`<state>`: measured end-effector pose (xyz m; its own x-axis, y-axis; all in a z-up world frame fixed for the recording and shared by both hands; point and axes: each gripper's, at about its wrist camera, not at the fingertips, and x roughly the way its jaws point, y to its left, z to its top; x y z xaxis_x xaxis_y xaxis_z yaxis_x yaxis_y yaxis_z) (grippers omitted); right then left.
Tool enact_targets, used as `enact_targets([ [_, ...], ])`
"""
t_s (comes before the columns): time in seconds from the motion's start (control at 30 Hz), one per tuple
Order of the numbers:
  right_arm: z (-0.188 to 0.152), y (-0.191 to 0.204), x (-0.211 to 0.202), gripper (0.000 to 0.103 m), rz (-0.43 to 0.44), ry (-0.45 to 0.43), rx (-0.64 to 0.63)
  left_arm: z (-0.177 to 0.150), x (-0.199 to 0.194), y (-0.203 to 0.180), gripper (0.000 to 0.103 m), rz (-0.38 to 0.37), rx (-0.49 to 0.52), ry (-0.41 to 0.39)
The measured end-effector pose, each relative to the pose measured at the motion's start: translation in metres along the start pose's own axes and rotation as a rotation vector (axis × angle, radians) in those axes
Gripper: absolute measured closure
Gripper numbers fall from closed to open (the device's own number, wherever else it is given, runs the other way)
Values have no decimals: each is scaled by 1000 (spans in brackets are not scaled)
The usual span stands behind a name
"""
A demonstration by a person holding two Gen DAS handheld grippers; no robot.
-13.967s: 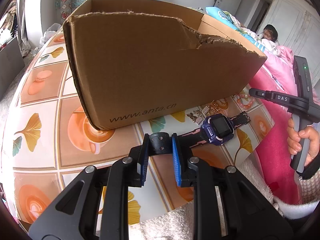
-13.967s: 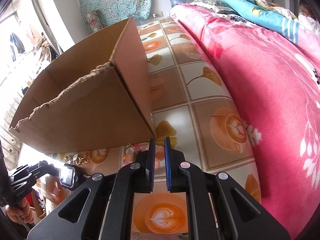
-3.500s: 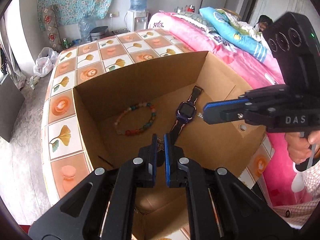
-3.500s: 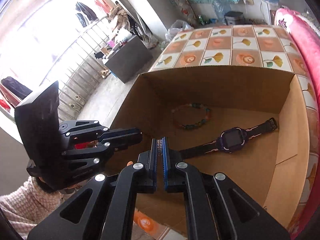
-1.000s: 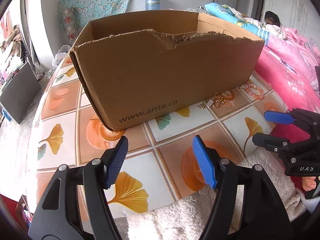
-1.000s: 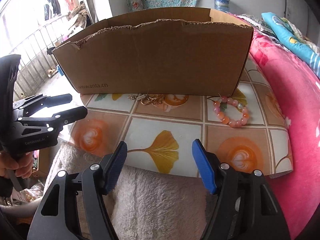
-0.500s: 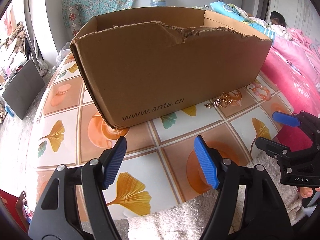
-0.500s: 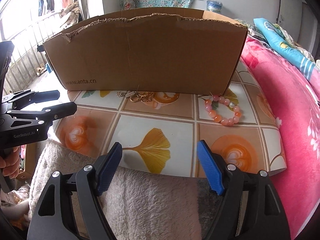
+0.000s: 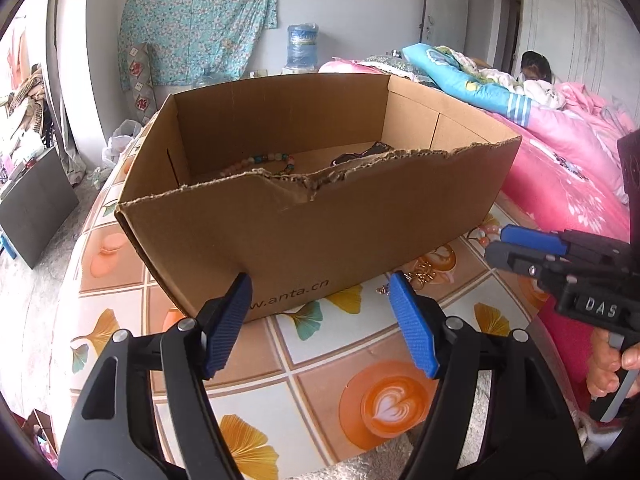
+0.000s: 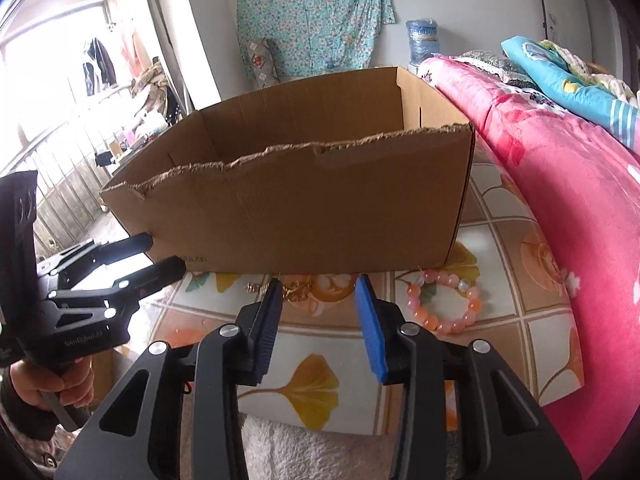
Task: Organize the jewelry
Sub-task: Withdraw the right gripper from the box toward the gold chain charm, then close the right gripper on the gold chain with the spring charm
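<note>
- On the bench, which is wearing a tiled cloth of ginkgo leaves and coffee cups, a torn cardboard box is standing with its open top facing up.
- Inside the box, a multicoloured bead bracelet is lying on the floor toward 11 o'clock, and a dark strap-like piece, too hidden to name, is peeking over the torn front wall at 1 o'clock.
- In front of the box, a gold chain piece is lying on the cloth just beside the front wall, and a pink bead bracelet is lying at 3 o'clock from it, near the box's right corner.
- The left tongs are standing wide apart with nothing between the blue pads, hovering over the cloth at 6 o'clock from the box.
- The right tongs are standing partly apart and gripping nothing; their jaws have just been closing, and the gold chain piece is showing beyond their tips, not between the pads.
- At 3 o'clock in the left wrist view, a hand is gripping the right tongs' handle.
- A pink floral quilt is lying on the bed along the bench's right edge.
</note>
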<state>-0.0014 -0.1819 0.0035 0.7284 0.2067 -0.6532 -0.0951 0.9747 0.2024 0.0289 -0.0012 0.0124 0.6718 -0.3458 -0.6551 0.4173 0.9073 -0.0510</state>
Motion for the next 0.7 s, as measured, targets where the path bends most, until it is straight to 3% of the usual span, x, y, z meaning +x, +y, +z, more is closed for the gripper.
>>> enact_targets([
  [0.13, 16, -6, 8, 75, 7, -32, 19, 3, 3, 4, 36, -3, -11, -6],
  [0.33, 29, -17, 17, 76, 14, -52, 47, 1, 6, 4, 38, 10, 12, -10],
  [0.47, 23, -19, 20, 76, 34, -22, 46, -8, 10, -12, 47, -74, 61, 22],
  [0.7, 3, -19, 30, 76, 81, 53, 54, -13, 40, -34, 71, -131, 177, 120],
])
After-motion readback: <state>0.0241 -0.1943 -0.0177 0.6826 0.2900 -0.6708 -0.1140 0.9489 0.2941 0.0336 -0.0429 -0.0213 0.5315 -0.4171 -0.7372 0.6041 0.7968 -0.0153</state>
